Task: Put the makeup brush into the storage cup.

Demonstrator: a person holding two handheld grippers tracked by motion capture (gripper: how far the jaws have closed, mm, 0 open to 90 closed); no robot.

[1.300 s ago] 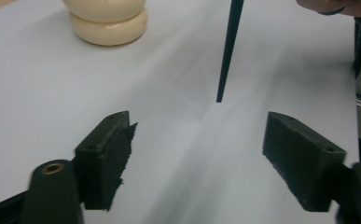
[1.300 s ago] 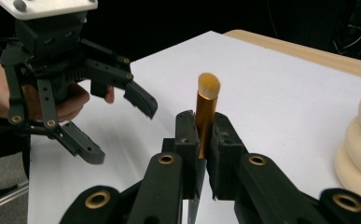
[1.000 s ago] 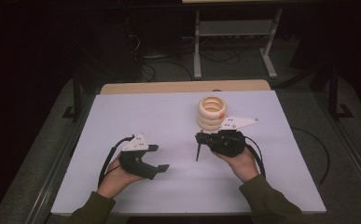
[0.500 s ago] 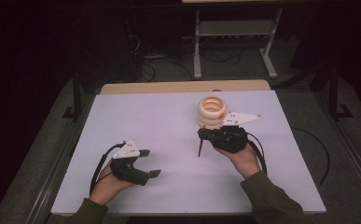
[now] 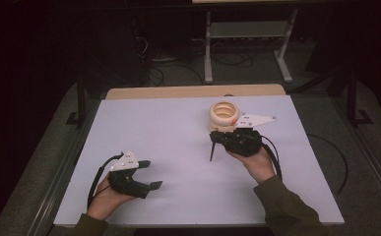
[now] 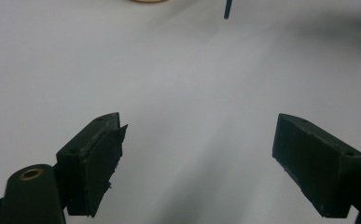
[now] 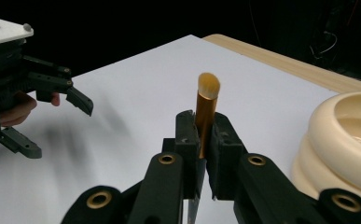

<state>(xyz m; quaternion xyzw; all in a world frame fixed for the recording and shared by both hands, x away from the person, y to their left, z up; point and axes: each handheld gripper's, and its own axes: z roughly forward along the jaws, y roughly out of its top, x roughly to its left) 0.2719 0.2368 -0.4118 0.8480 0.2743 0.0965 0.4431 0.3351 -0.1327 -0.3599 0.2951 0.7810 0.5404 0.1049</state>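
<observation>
Shifted left and nearer since the earlier frame: left gripper, now at near left of the white tabletop, jaws wide apart, nothing between them. Right gripper right of centre, jaws clamped on a brush: gold ferrule and pale bristle tip standing up beyond the pads, dark handle hanging down toward the tabletop. Cream ringed holder just beyond right gripper, upright, at far right.

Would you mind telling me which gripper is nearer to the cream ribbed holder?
Right. The right gripper sits just in front of the cream ribbed holder; the left gripper is far off, near the table's front-left.
</observation>
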